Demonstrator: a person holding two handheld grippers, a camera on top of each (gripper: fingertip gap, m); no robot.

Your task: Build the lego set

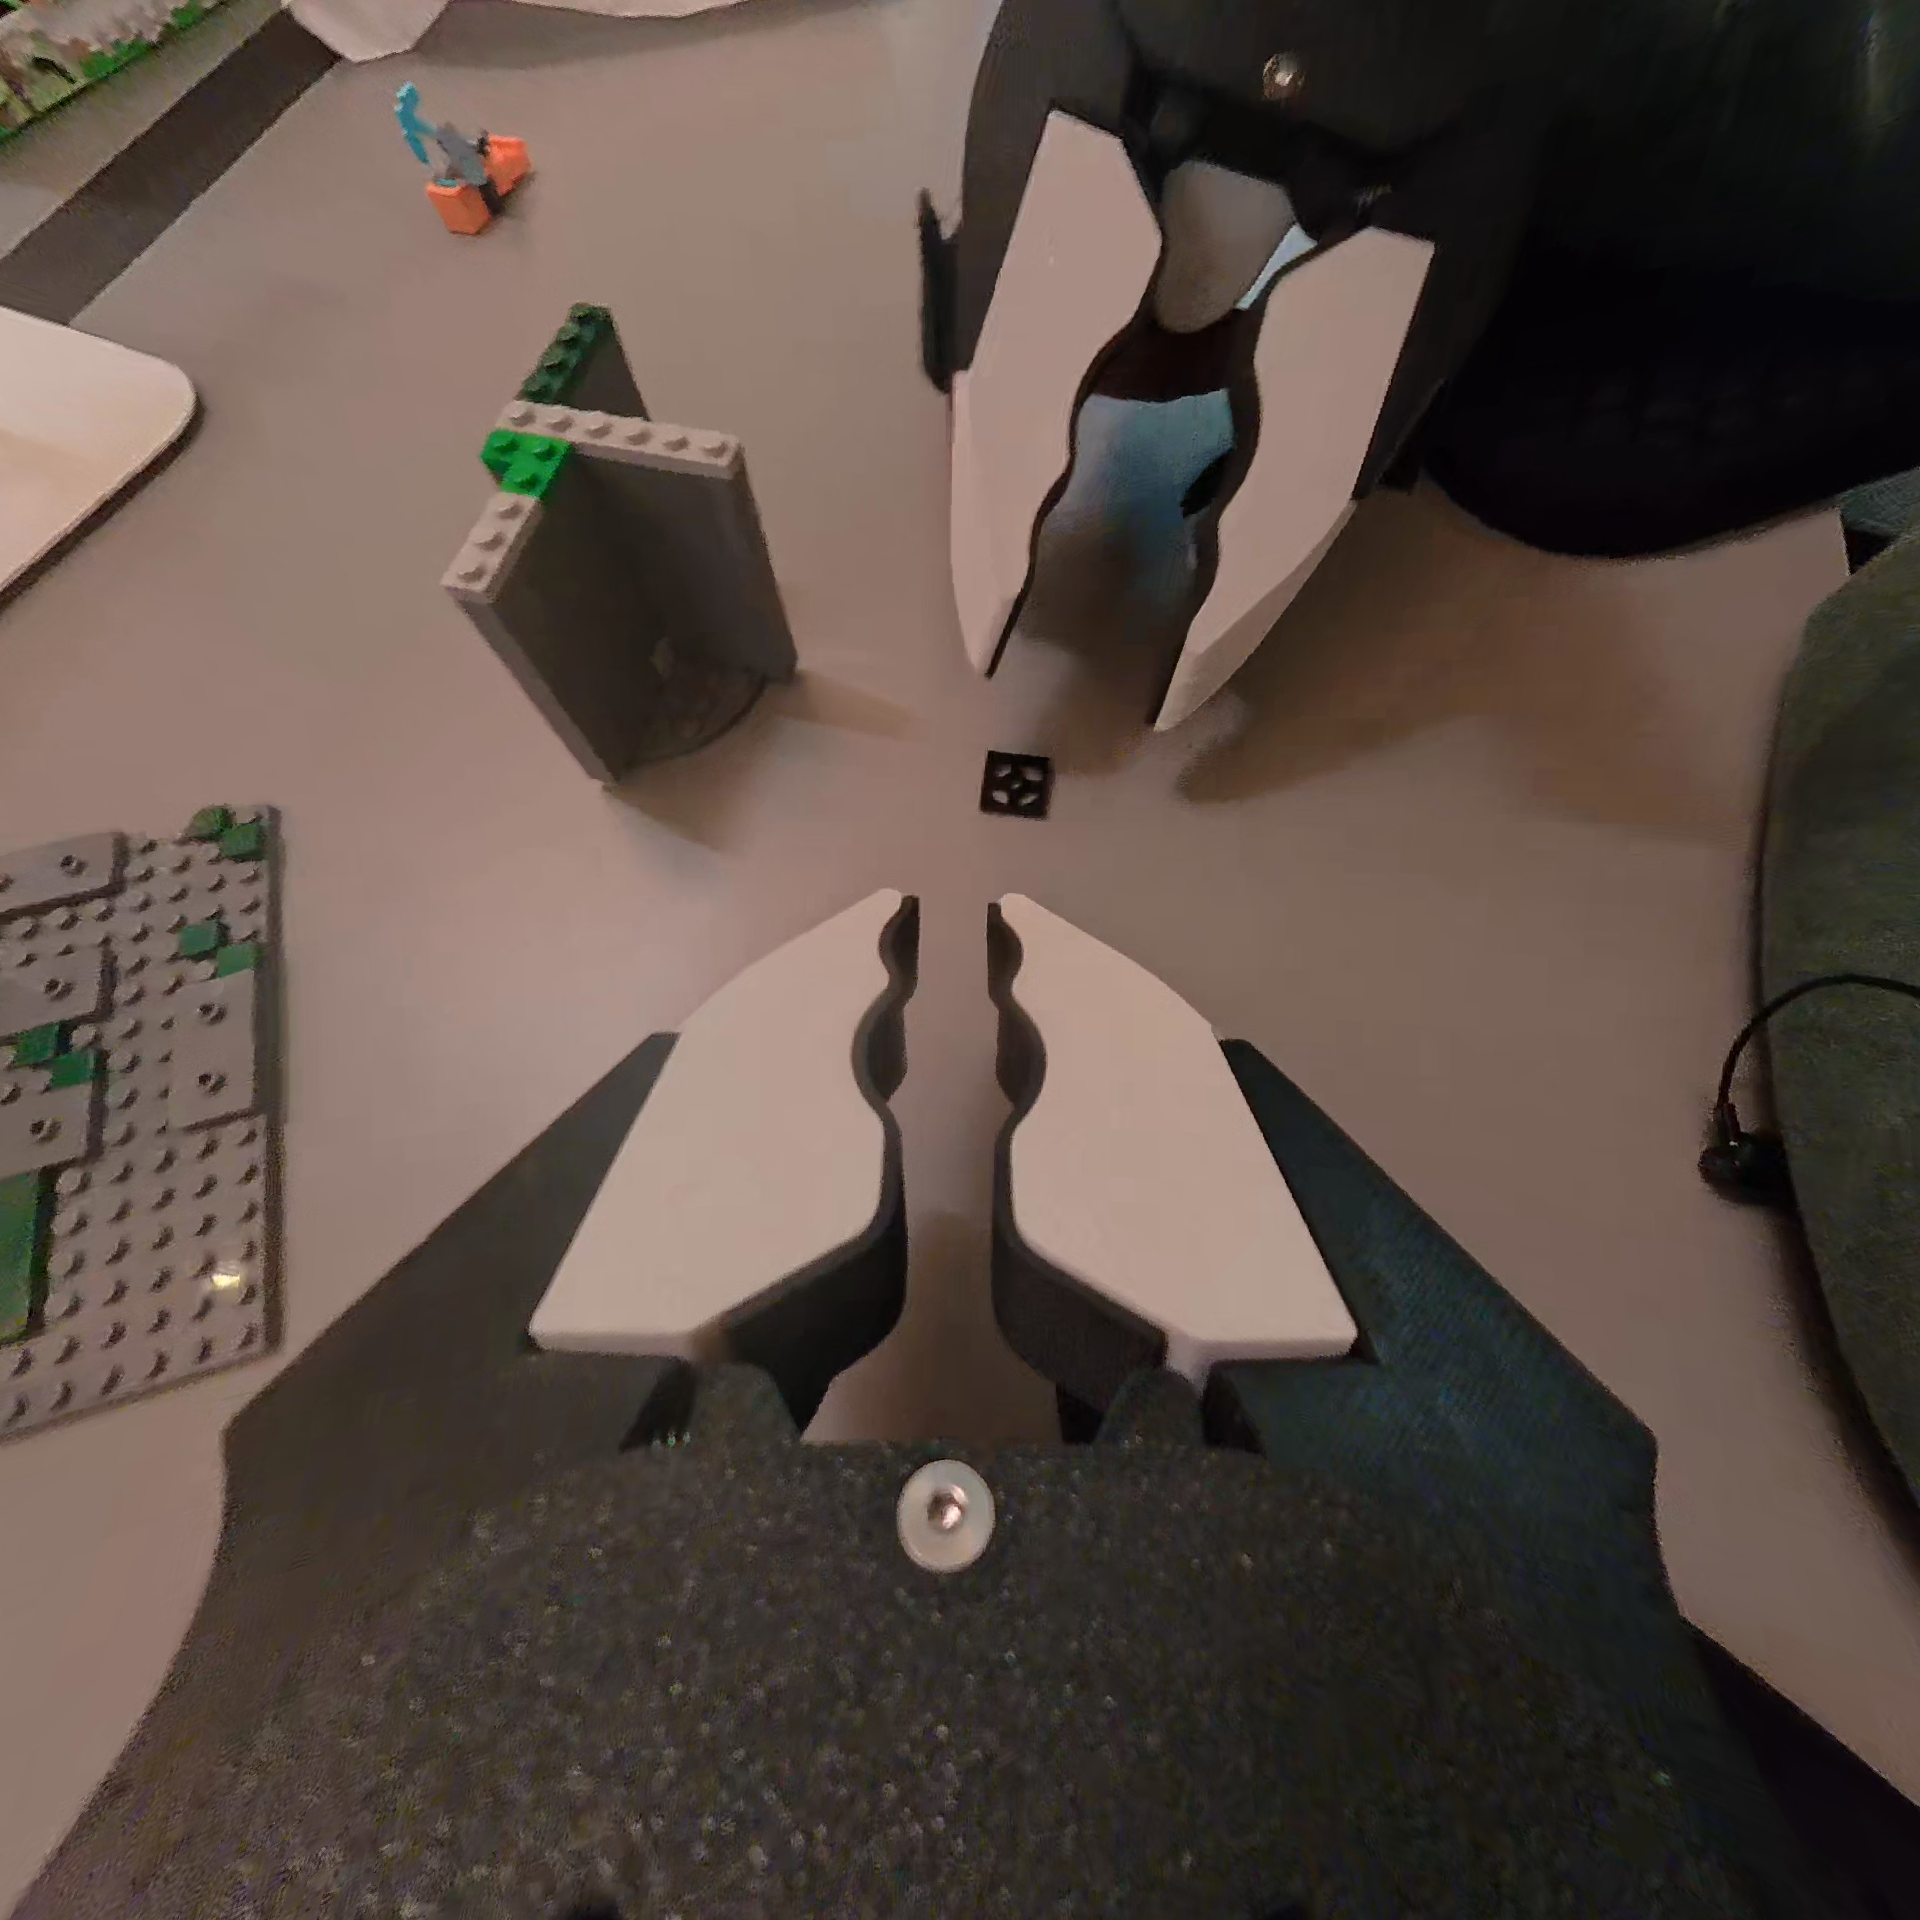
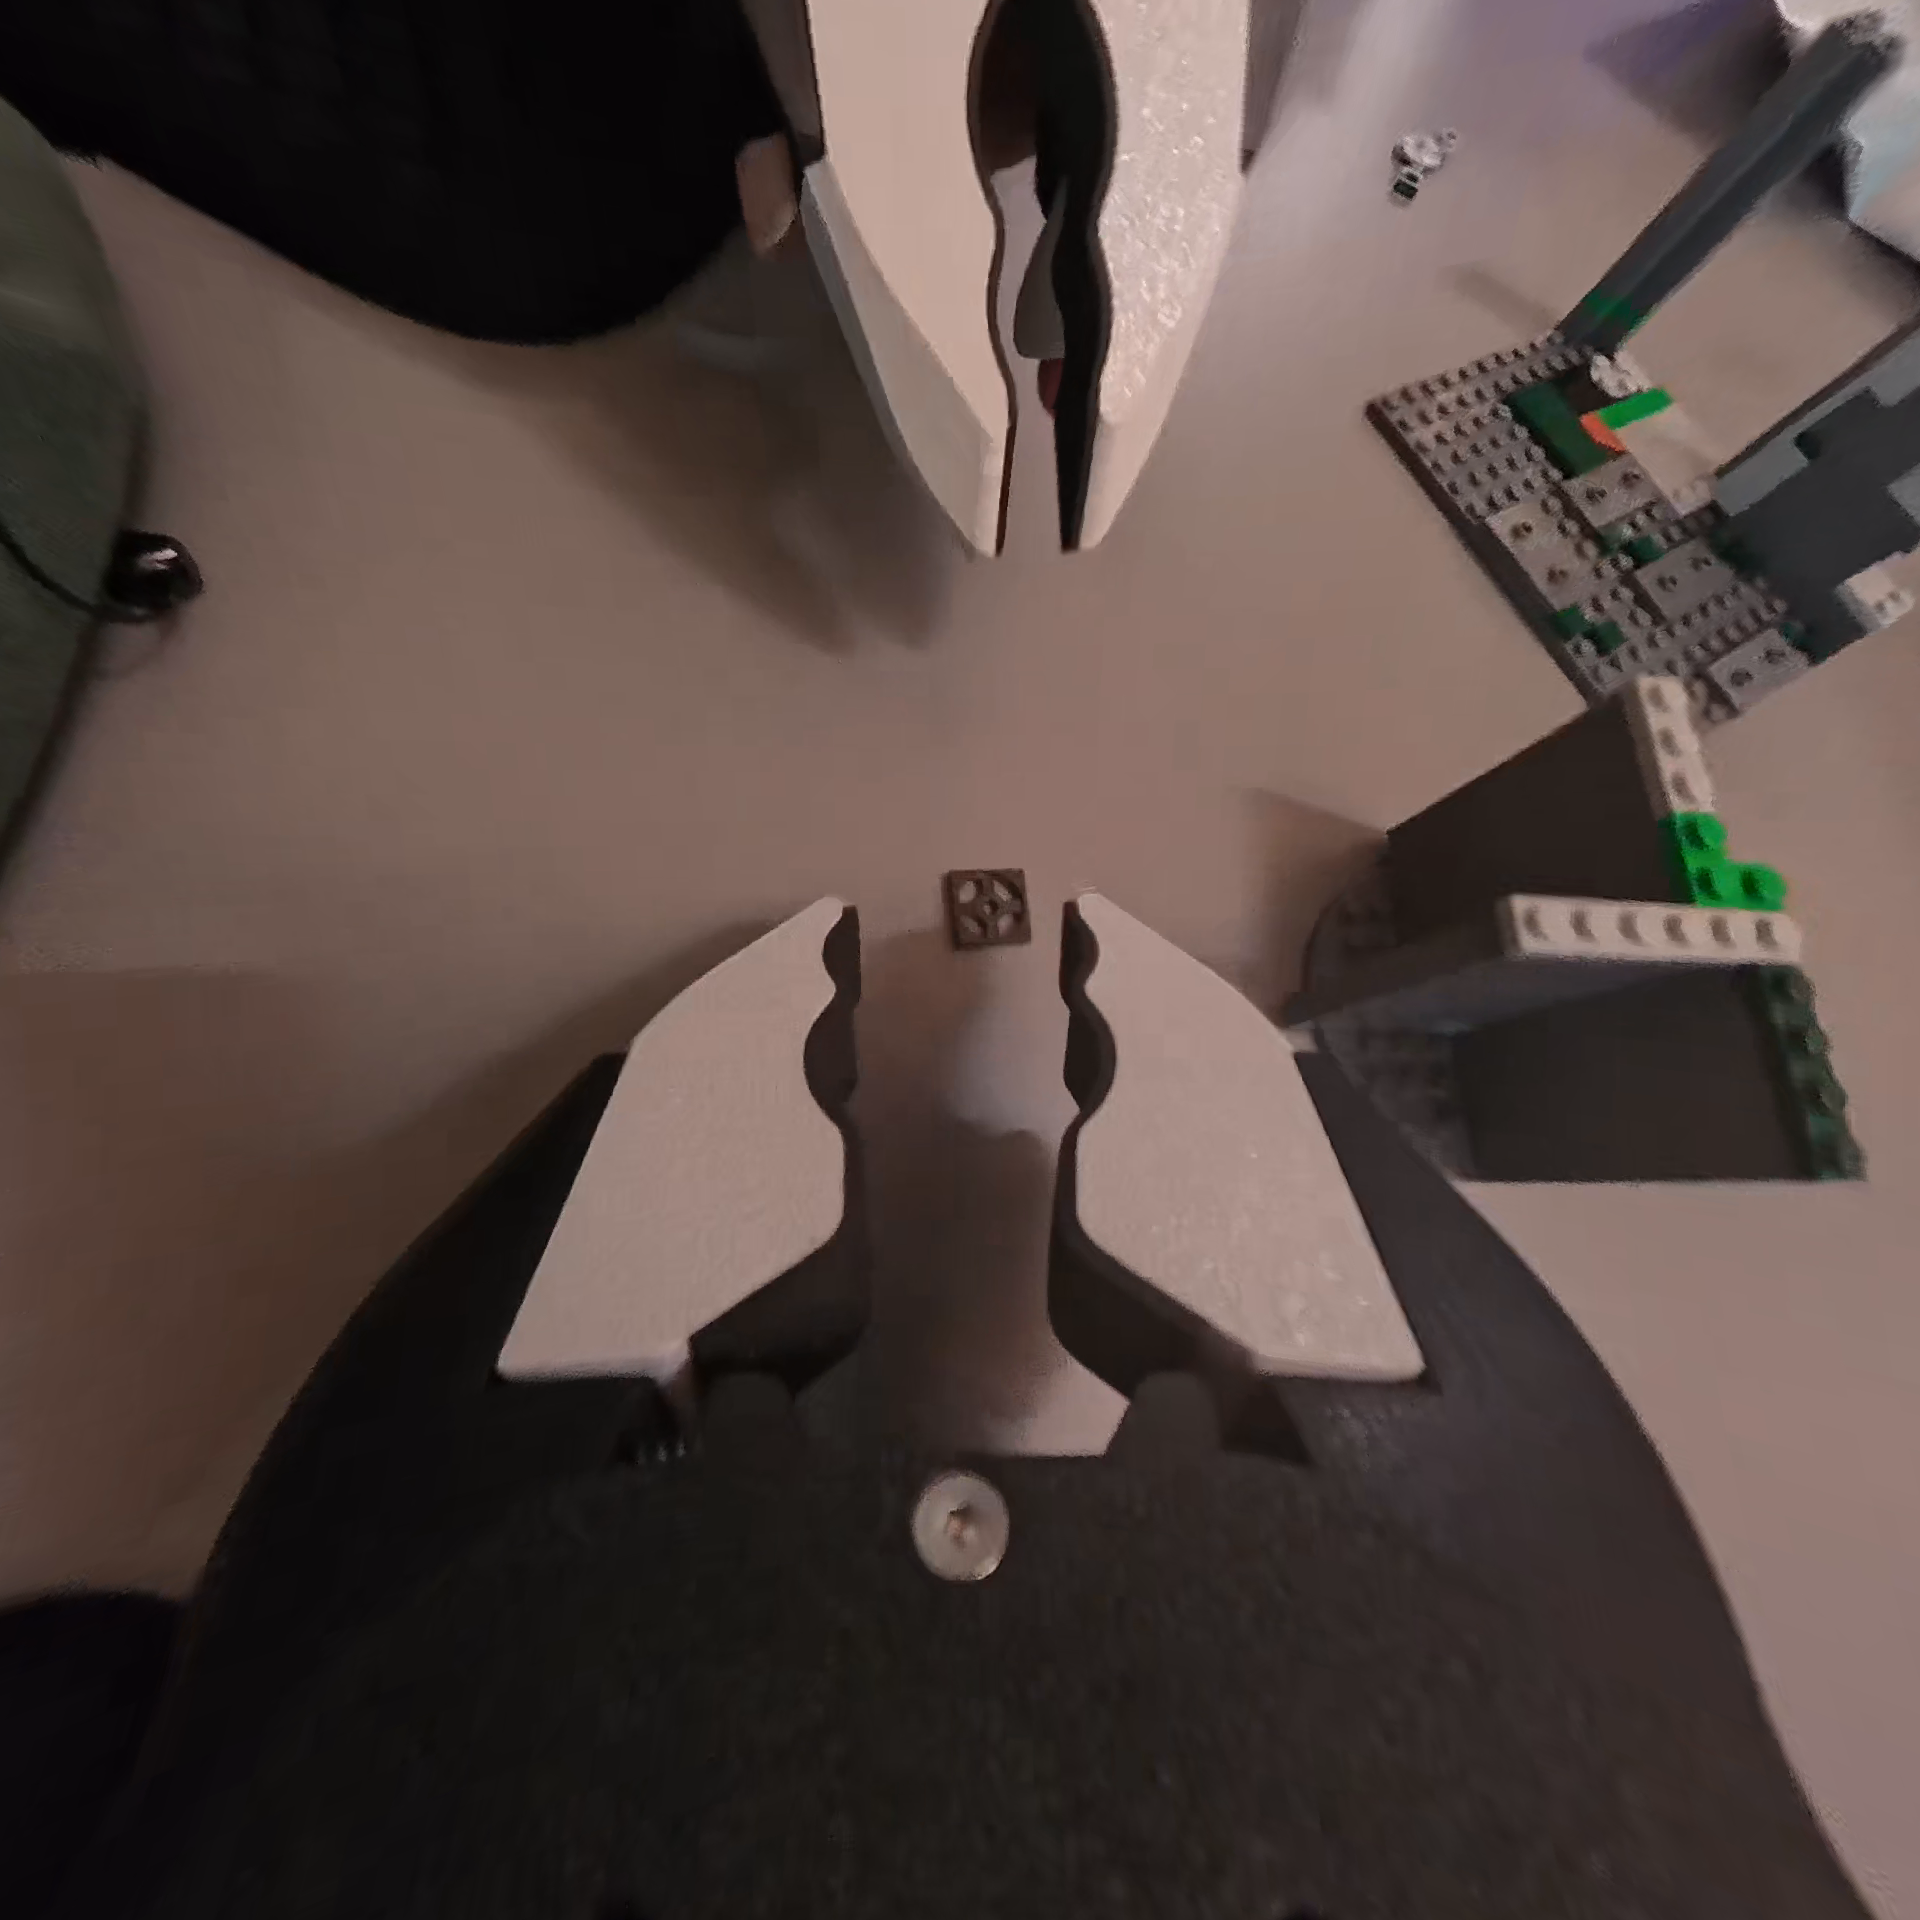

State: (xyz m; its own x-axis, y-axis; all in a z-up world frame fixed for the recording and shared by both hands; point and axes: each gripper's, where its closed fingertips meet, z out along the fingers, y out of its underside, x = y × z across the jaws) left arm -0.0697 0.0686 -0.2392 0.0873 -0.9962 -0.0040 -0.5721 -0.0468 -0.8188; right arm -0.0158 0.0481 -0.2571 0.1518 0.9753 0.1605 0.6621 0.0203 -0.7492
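A small dark square plate [image 1: 1018, 787] lies underside up on the table between the two grippers. In the right wrist view the plate [image 2: 987, 909] shows in the gap between my right gripper's fingertips and touches neither. My right gripper [image 2: 961, 914] is open and empty; it also shows in the left wrist view [image 1: 1081, 694], pointing down at the plate. My left gripper [image 1: 948, 906] is empty, its jaws a narrow gap apart, just short of the plate. It shows opposite in the right wrist view [image 2: 1034, 545]. A grey walled build with a green corner piece [image 1: 623, 582] stands left of the plate.
A grey studded baseplate with green bits [image 1: 135, 1112] lies at the left, also in the right wrist view [image 2: 1590, 540]. A small orange and teal figure [image 1: 473, 166] stands far back. A white tray [image 1: 73, 436] is at the left edge, an earphone cable [image 1: 1735, 1164] at the right. The grippers' ends are close to 7 cm from one another.
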